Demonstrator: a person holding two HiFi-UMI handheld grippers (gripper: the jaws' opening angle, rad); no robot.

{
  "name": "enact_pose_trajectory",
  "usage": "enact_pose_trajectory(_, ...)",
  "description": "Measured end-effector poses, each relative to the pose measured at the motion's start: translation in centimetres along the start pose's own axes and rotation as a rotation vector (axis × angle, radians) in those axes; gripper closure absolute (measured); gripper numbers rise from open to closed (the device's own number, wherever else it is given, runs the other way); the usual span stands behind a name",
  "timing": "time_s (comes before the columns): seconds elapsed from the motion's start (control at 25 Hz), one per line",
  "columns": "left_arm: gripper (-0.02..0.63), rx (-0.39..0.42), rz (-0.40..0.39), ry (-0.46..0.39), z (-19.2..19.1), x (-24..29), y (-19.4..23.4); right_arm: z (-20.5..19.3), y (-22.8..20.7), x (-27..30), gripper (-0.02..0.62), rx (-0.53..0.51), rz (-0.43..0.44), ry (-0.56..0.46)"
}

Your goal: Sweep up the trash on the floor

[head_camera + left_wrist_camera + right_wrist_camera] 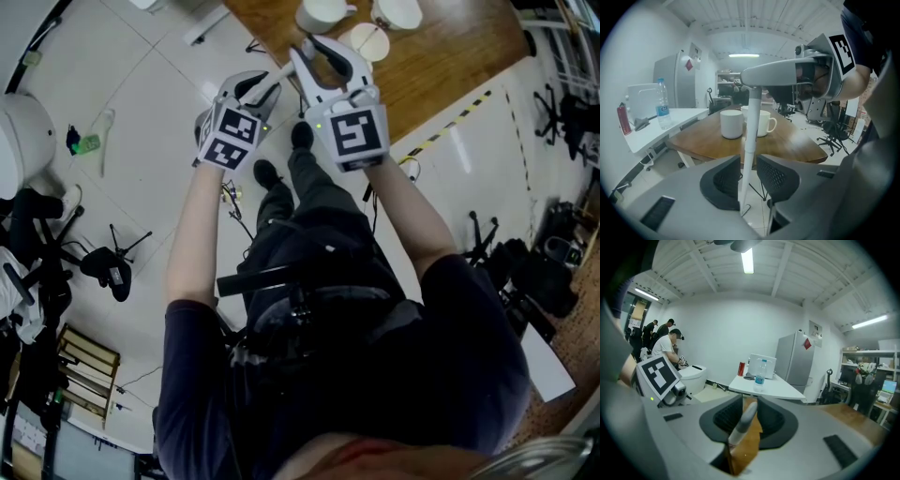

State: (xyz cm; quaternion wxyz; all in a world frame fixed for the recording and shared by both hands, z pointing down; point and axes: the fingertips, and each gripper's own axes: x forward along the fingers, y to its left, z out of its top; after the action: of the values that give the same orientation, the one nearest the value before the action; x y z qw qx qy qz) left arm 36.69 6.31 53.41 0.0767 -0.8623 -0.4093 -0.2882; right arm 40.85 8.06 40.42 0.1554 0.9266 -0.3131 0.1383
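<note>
A thin white broom handle (751, 126) stands upright between the pads of my left gripper (749, 171), which is shut on it. Its top runs up to one finger of my right gripper (778, 76). In the right gripper view the handle's grey-white end (743, 423) lies between the jaws of my right gripper (749, 411), shut on it. In the head view my left gripper (265, 89) and right gripper (317, 52) are held close together above the person's legs. The broom's lower part is hidden. A small green and white item (89, 141) lies on the floor tiles at left.
A wooden table (450, 66) with white mugs (732, 123) stands just ahead. A white side table holds a water bottle (662, 104). A small stand (112, 267), office chairs (487, 244) and cables crowd the floor. People (663, 343) stand at the far left.
</note>
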Motion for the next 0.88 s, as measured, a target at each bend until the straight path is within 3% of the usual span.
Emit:
enact_pose_trajectory(0.48, 0.499, 0.012, -0.021, -0.021, 1.1, 1.5, -0.4, 0.7, 0.6, -1.5, 0.42, 0.06, 0.062, -0.035)
enact_pose_trajectory(0.88, 0.499, -0.022, -0.009, -0.024, 0.8, 1.8, 0.8, -1.2, 0.0, -3.0, 0.422, 0.038, 0.069, 0.0)
